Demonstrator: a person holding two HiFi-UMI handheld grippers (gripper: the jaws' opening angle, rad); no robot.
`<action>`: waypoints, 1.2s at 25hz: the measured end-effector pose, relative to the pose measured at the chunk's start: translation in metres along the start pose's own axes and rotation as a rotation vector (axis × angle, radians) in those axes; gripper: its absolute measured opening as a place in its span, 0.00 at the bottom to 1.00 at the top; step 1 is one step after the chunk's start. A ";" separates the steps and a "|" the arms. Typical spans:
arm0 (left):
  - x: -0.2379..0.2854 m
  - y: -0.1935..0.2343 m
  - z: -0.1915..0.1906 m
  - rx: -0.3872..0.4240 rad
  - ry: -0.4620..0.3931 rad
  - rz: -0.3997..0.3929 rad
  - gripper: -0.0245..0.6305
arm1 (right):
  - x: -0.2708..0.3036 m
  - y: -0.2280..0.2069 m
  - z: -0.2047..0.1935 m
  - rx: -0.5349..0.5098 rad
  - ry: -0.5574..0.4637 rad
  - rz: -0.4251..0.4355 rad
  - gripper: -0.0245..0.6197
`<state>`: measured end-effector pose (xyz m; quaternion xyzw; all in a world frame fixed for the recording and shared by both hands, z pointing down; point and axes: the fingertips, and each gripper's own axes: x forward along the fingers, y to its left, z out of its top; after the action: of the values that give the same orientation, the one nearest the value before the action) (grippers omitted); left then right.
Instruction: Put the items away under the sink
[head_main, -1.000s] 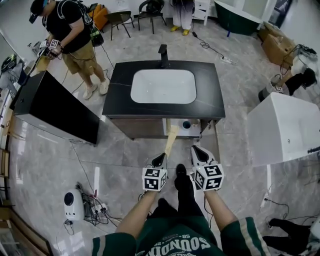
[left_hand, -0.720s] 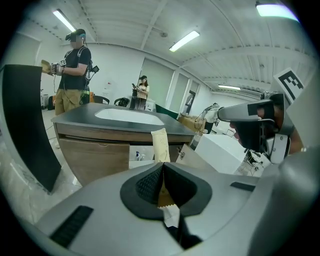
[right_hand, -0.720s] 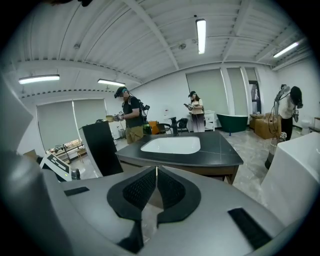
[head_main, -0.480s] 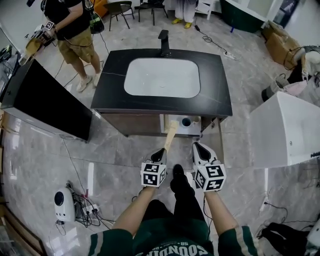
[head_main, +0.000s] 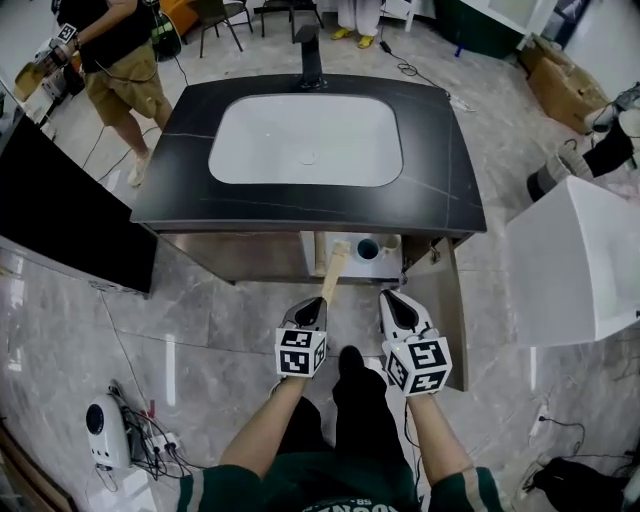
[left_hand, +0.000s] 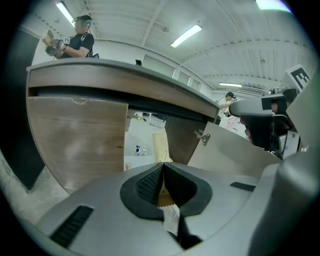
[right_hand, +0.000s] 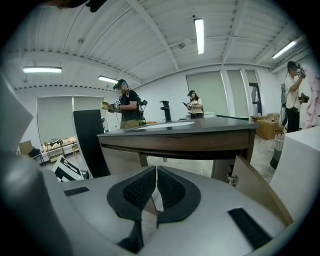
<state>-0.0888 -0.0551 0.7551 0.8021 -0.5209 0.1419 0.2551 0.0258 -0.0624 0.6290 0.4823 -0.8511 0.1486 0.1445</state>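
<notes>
Tan flat paper packet (head_main: 334, 268), near end pinched in left hand-held gripper (head_main: 316, 312), points toward 12 o'clock; probably light, bendy, so end grip suffices. Right hand-held gripper (head_main: 397, 305) closed, empty.

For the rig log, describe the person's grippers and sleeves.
Both the left gripper and right gripper are pale grey shells tapering to black ribbed pads. Each carries a white cube printed with black square markers. Short dark-green sleeves have white stripes.

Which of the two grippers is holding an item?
The left gripper: its jaws are shut on a long tan packet. The right gripper has its jaws together with nothing between them.
</notes>
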 end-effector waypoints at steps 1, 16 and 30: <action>0.012 0.005 -0.006 0.002 -0.003 0.003 0.06 | 0.009 -0.005 -0.007 -0.007 -0.010 0.003 0.10; 0.218 0.078 -0.102 -0.024 -0.057 0.067 0.06 | 0.132 -0.076 -0.148 -0.023 -0.108 0.011 0.10; 0.329 0.116 -0.166 -0.053 0.020 0.151 0.06 | 0.155 -0.115 -0.225 0.044 -0.082 -0.012 0.10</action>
<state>-0.0503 -0.2518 1.0852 0.7522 -0.5808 0.1551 0.2700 0.0720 -0.1513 0.9078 0.4963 -0.8499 0.1465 0.0998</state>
